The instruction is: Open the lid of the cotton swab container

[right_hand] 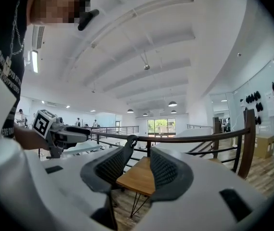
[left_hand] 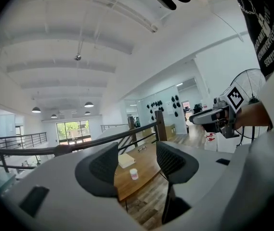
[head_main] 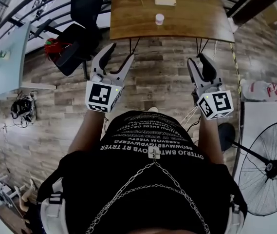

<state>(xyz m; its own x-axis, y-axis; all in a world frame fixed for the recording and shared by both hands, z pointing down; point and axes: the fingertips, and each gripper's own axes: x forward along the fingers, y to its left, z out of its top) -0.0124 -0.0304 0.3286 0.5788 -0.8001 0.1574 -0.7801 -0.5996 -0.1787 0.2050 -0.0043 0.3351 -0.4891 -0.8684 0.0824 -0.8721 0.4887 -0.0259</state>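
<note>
Head view: container (head_main: 159,19) upright on surface (head_main: 192,21), well ahead, between left tongs (head_main: 120,52) and right tongs (head_main: 196,58) (both agape, empty).

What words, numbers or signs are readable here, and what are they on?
Shirt: white capital lines, upside down, too distorted to read.
Left gripper and right gripper: square marker patterns, no letters.
White packages: red print, blurred.
Cotton swab container: any label too small.
</note>
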